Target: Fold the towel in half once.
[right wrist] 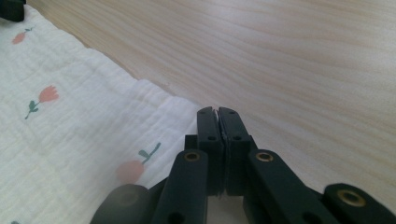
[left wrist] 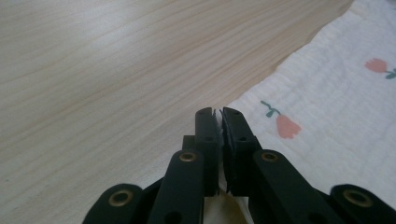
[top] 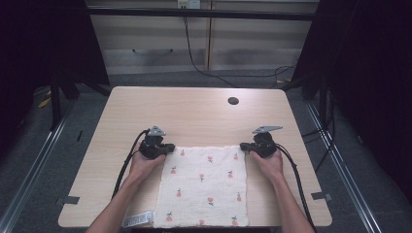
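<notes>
Pale wood table (top: 194, 111), dark room; both jaws clenched on white cloth (top: 204, 187) corners.

A: What colours does the cloth (top: 201, 187) between the two sets of tongs have?

B: Cream white with a crinkled weave, scattered with small salmon-pink tulips on dark green stems. One tulip lies just right of the left gripper (left wrist: 219, 112) tips, another just left of the right gripper (right wrist: 217, 110) tips.

A: And the tongs themselves?

B: Matt black jaws with brass-coloured rivets; a grey plate tops each one.

A: The table (top: 194, 107) beyond them?

B: Pale beech wood grain, with one dark round hole (top: 233, 101) far ahead of the right tongs. A white label (top: 138, 219) with grey print sits at the cloth's near corner, behind the left tongs.
</notes>
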Demonstrator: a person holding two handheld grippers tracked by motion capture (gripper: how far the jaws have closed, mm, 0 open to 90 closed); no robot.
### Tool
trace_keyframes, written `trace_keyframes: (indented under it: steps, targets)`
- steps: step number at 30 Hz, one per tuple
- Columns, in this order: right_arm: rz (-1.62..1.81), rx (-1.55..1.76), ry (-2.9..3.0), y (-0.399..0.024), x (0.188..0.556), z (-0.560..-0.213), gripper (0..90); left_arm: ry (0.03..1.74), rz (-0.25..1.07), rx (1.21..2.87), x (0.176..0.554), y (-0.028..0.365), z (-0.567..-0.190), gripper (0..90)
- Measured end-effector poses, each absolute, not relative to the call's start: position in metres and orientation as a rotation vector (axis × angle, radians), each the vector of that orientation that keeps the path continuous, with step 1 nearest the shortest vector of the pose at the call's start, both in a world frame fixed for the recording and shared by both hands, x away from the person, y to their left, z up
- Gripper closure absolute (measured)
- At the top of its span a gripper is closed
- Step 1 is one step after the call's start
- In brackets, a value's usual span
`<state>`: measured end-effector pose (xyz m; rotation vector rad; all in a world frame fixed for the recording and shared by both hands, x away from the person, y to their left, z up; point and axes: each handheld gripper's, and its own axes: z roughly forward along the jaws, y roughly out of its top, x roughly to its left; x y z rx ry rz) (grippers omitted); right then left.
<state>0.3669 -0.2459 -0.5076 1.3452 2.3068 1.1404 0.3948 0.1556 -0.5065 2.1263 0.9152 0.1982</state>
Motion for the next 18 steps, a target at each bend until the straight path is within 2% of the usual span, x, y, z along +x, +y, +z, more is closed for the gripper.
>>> trace_keyframes:
  steps: [7,18]
  targets:
    - [1.199,1.329,2.267,-0.251,0.365,-0.492,88.7,0.936,0.131,2.022,0.395,0.163,-0.5,86.0]
    - [1.233,1.301,2.238,-0.253,0.366,-0.474,88.8,0.911,0.136,1.956,0.395,0.169,-0.481,86.1]
